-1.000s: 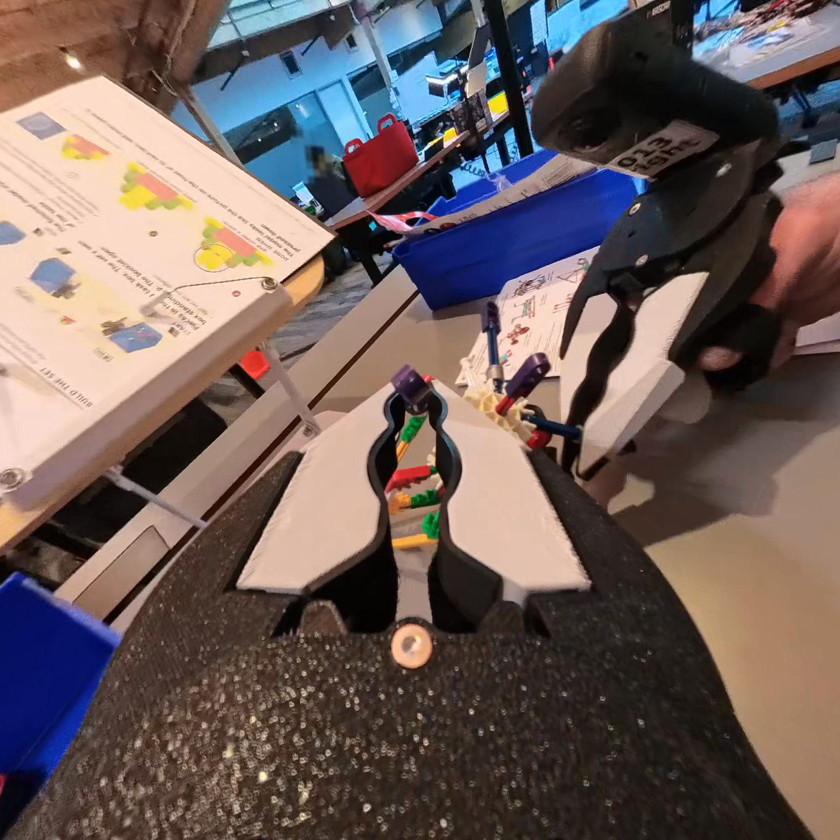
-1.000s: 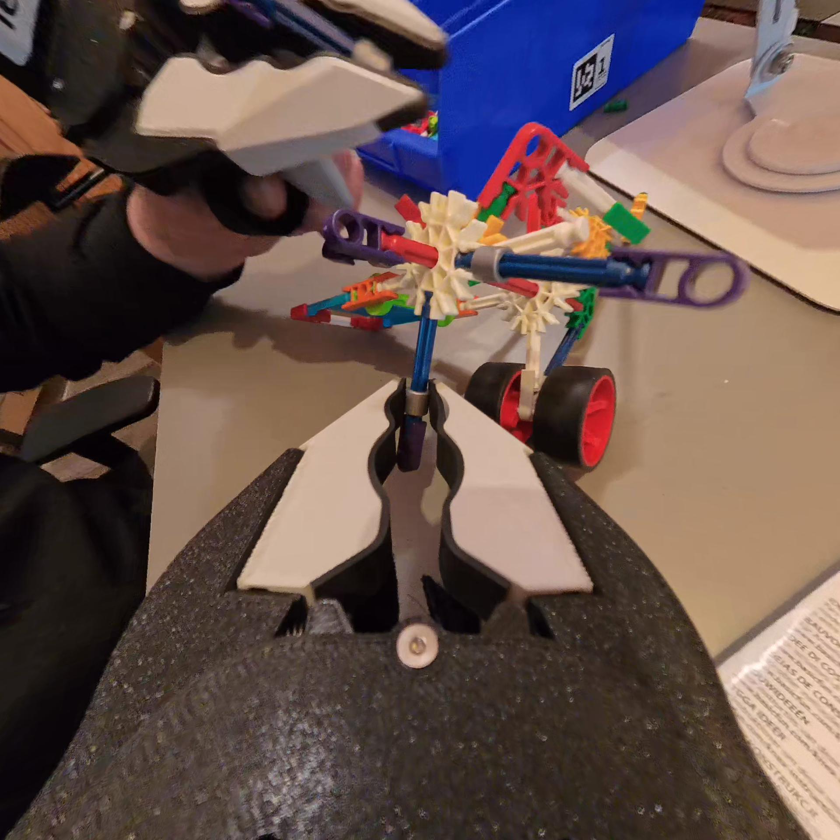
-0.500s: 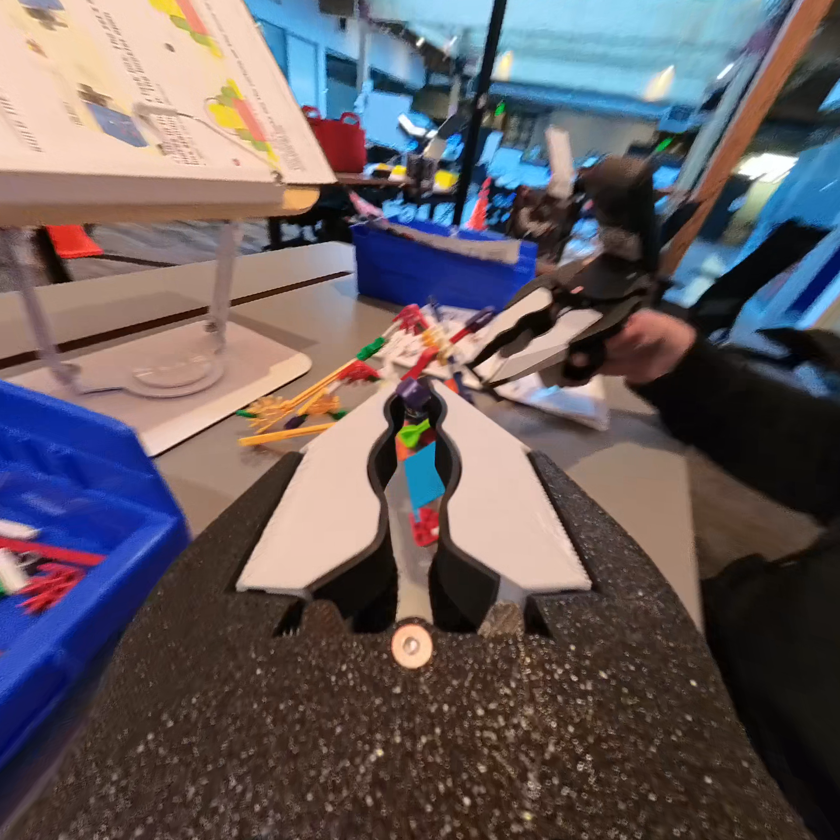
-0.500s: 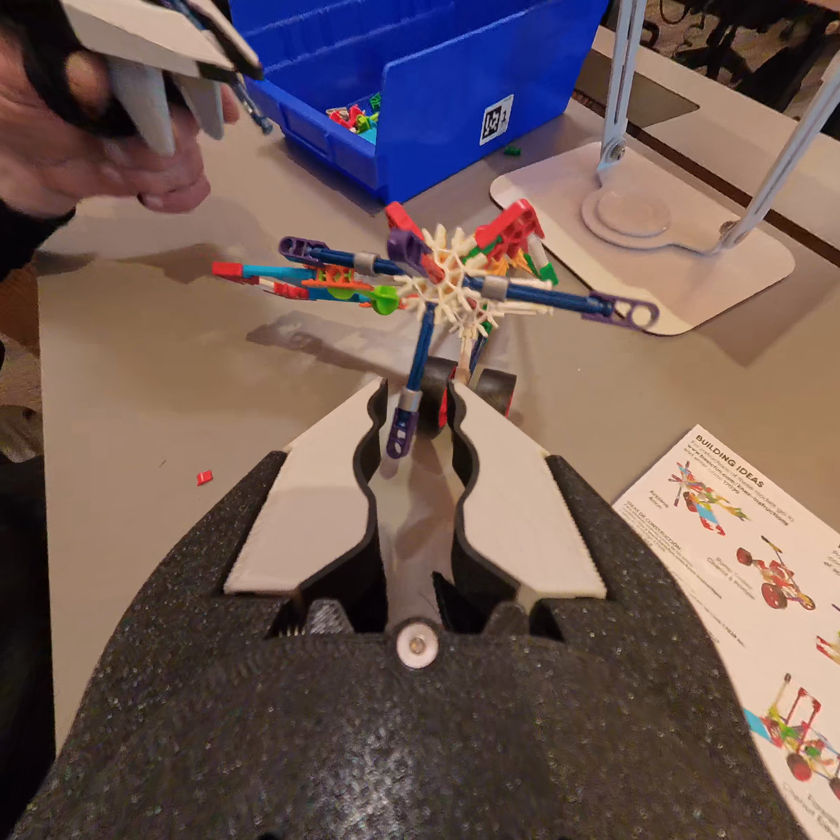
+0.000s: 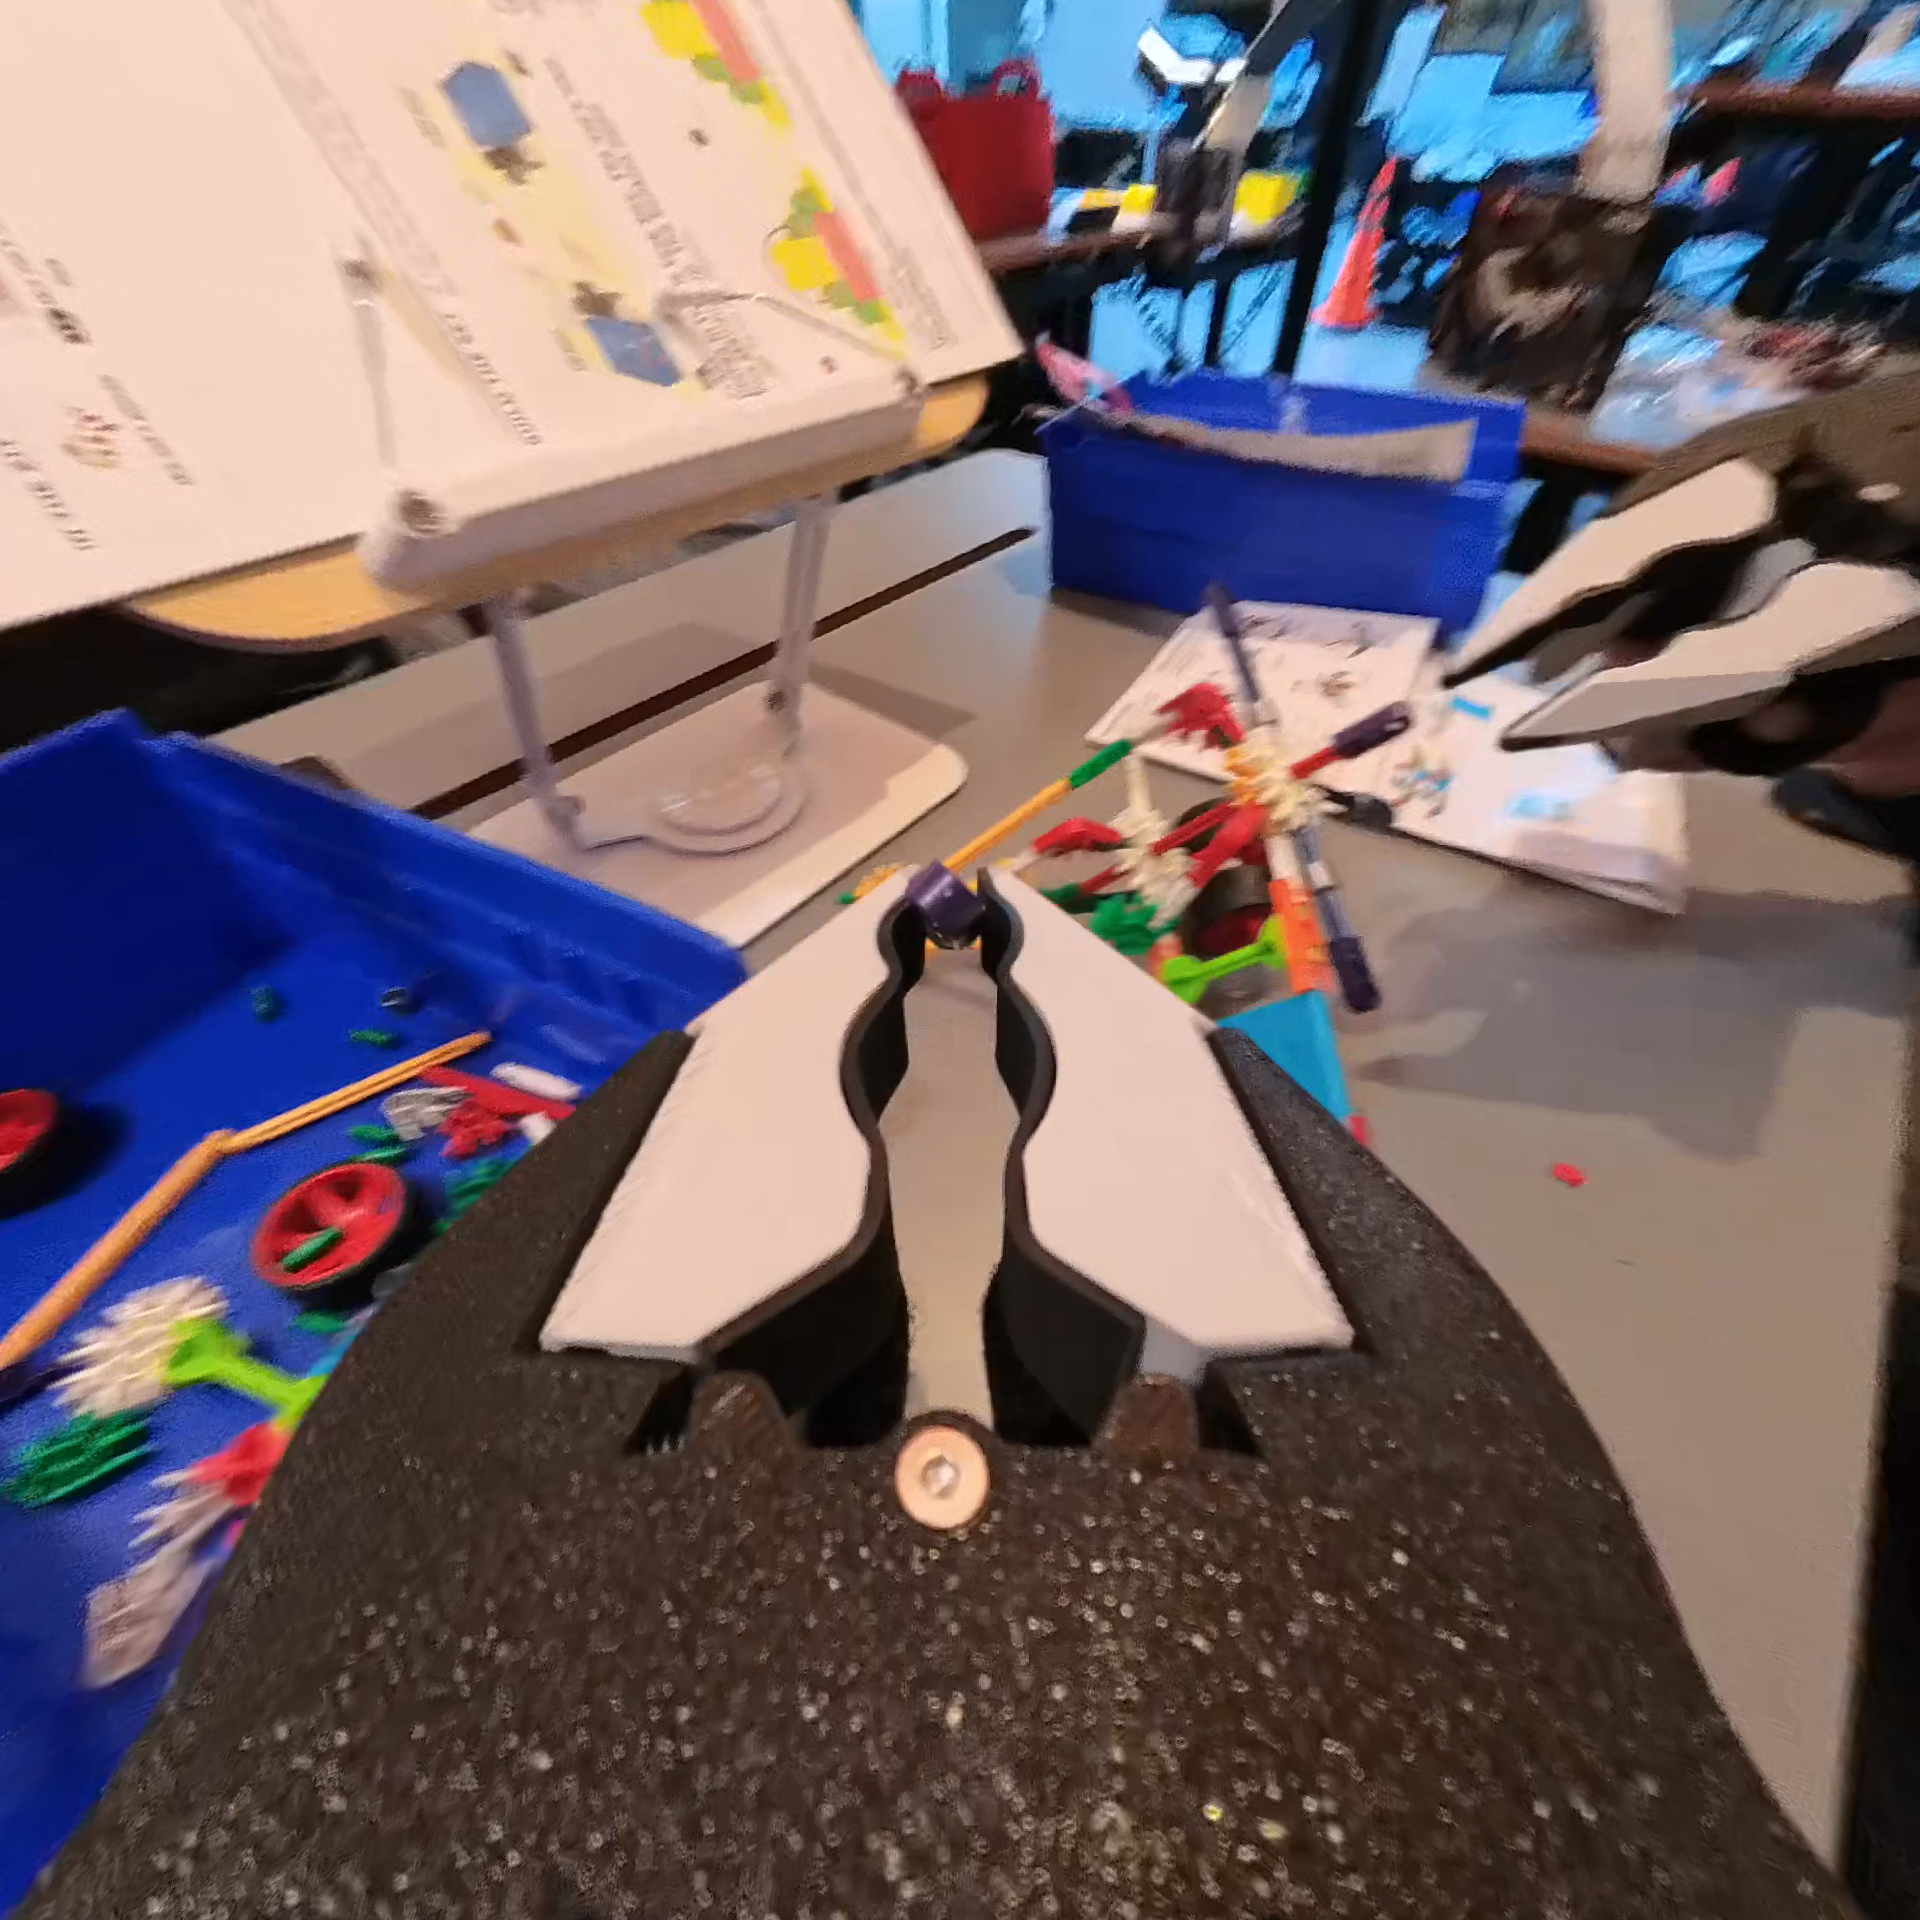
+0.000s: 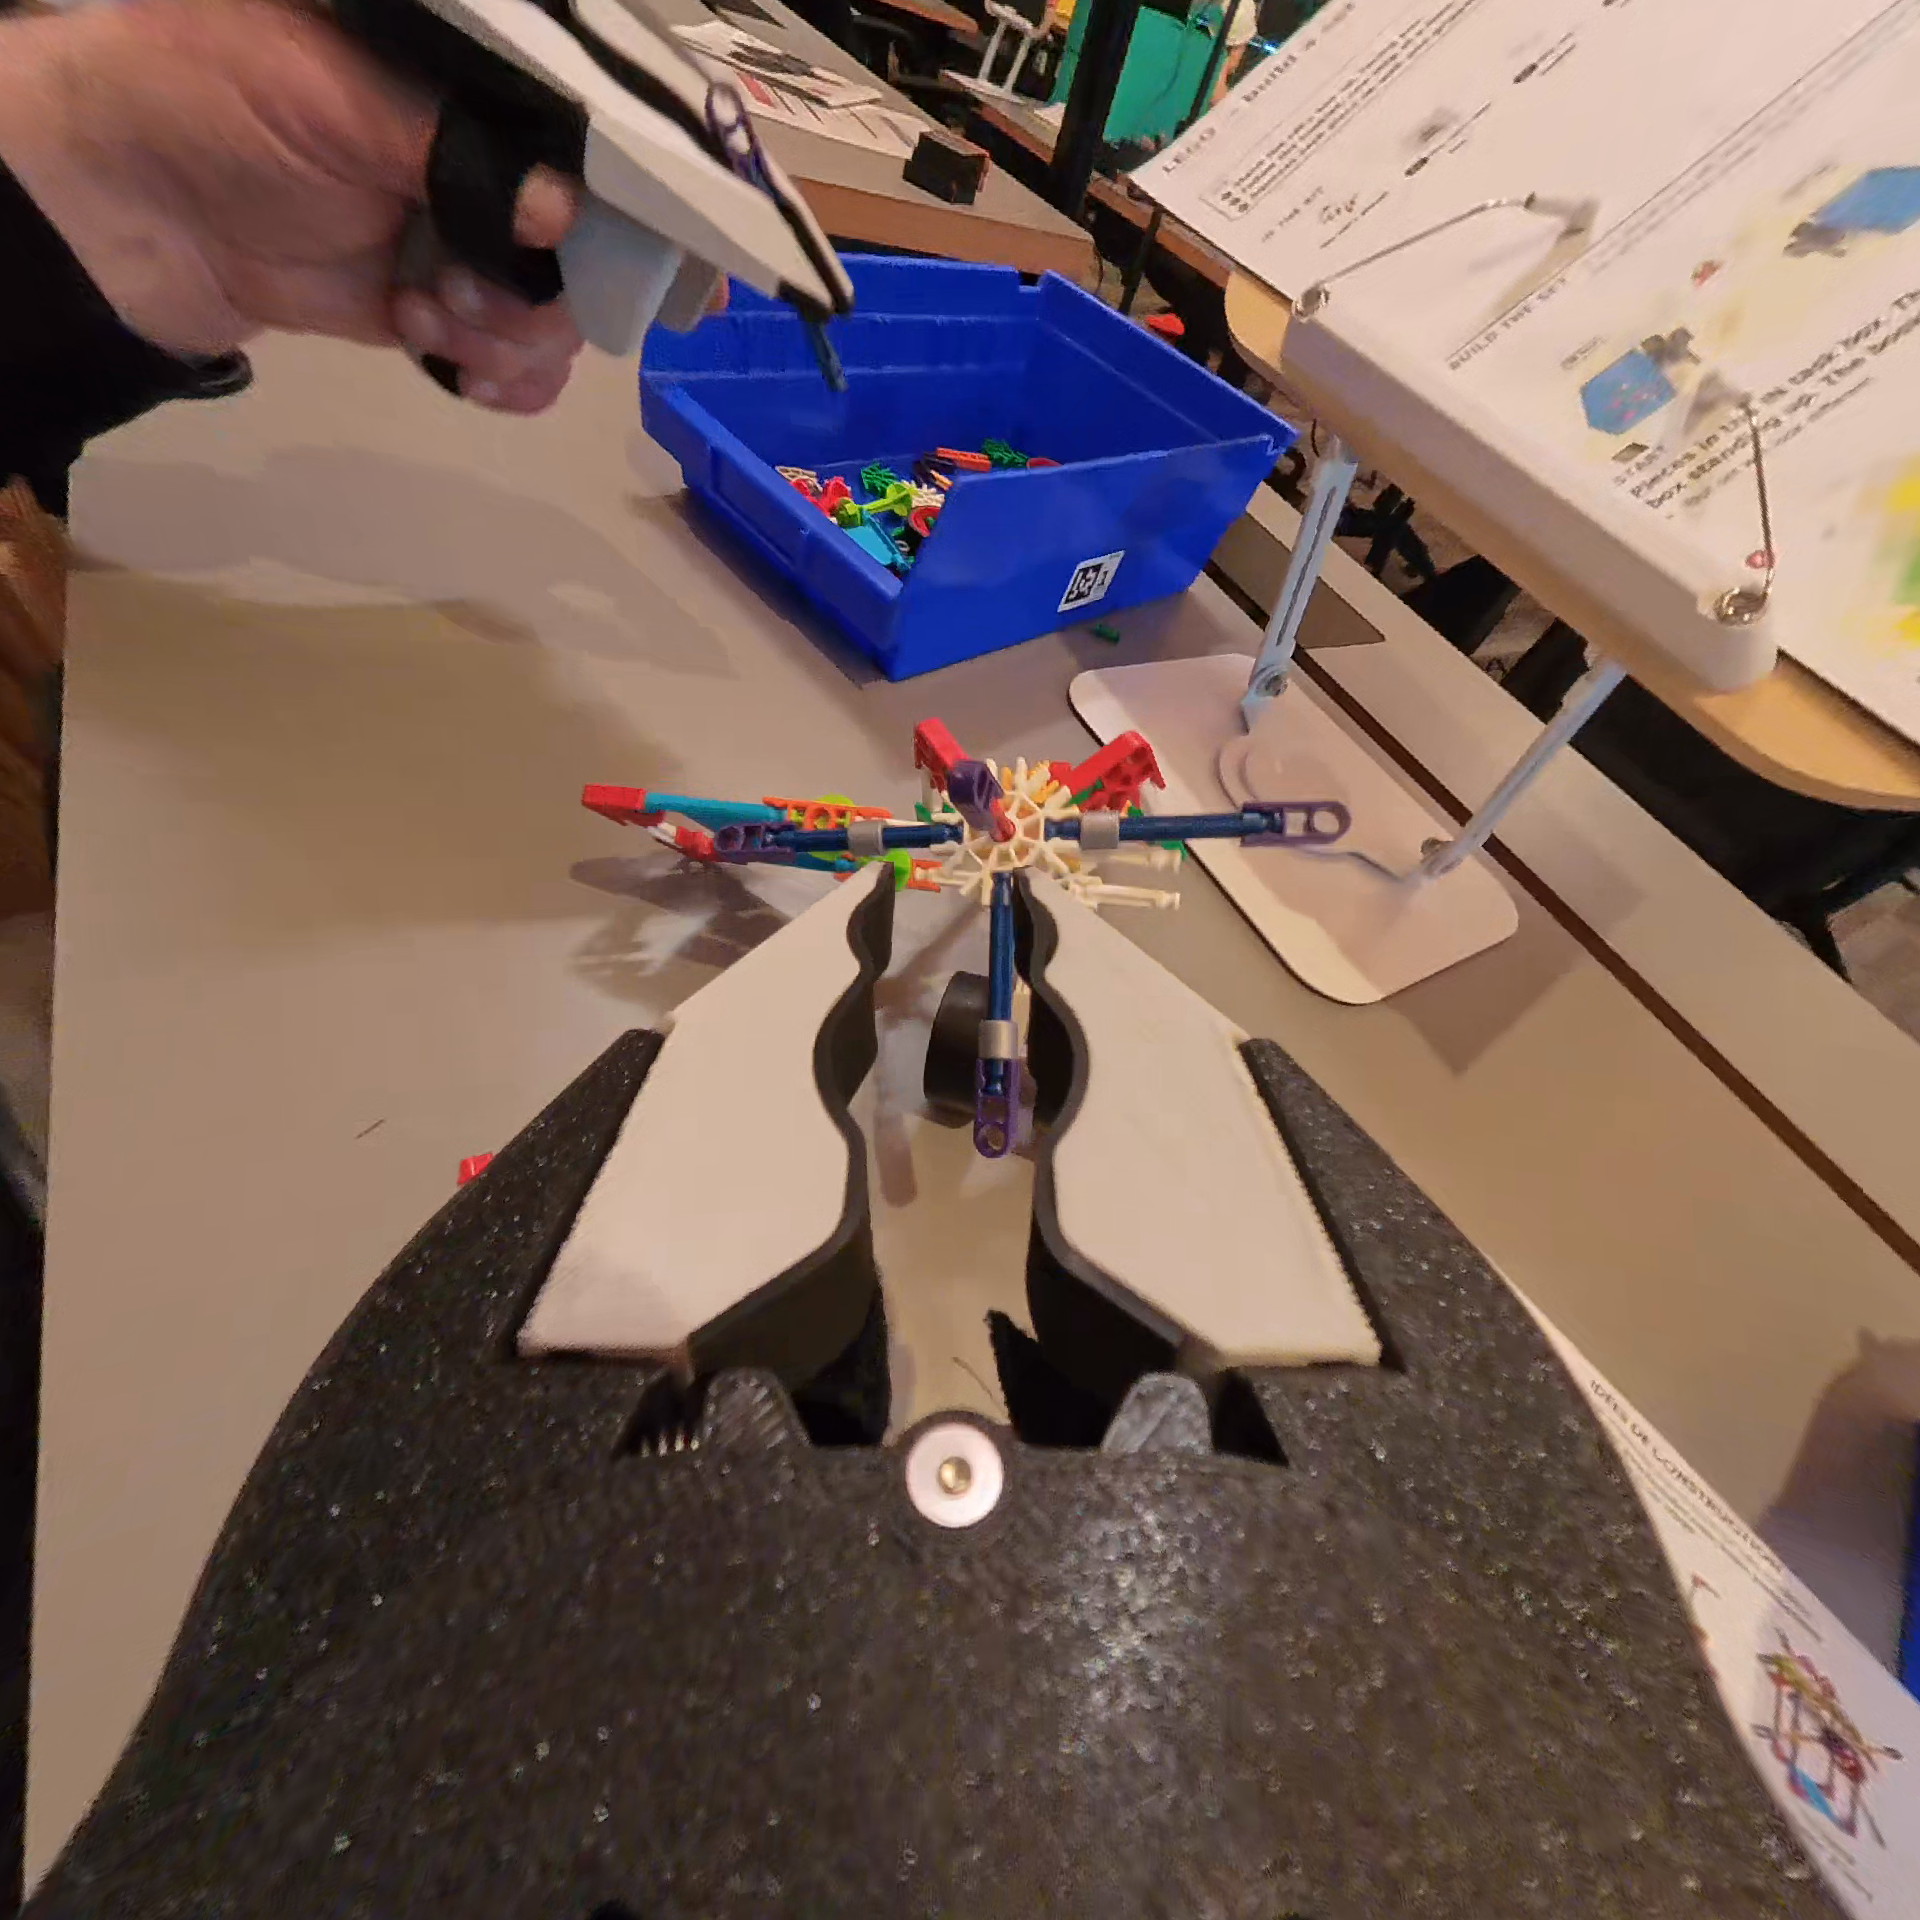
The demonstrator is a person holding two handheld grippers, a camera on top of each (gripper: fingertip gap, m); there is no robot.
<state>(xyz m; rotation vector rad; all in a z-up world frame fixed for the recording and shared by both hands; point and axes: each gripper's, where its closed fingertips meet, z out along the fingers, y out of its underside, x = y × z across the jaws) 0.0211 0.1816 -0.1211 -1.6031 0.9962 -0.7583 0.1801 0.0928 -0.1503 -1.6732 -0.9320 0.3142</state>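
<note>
A colourful rod-and-connector toy model (image 6: 1003, 831) with black wheels stands on the grey table; it also shows in the left wrist view (image 5: 1262, 790). My right gripper (image 6: 951, 894) is open, and one of the model's blue rods (image 6: 1000, 956) with a purple end lies loose between its fingers. My left gripper (image 5: 951, 914) is shut on a purple connector piece (image 5: 940, 896). In the right wrist view the left gripper (image 6: 821, 296) hangs above the blue bin (image 6: 1039, 582), a dark rod sticking down from its tips. The right gripper shows far right in the left wrist view (image 5: 1486, 707).
The blue bin (image 5: 156, 831) holds several loose parts and wheels. A document stand (image 6: 1558, 364) with an instruction sheet overhangs the table, its base plate (image 6: 1299, 831) beside the model. A second blue bin (image 5: 1268, 520) and a leaflet (image 5: 1507, 769) lie behind. A small red piece (image 6: 475, 1166) lies loose. Left tips to right tips: about 20 centimetres.
My left gripper pulled away from the model with the purple piece and swung over the blue bin. My right gripper opened off the blue rod and drew back a little.
</note>
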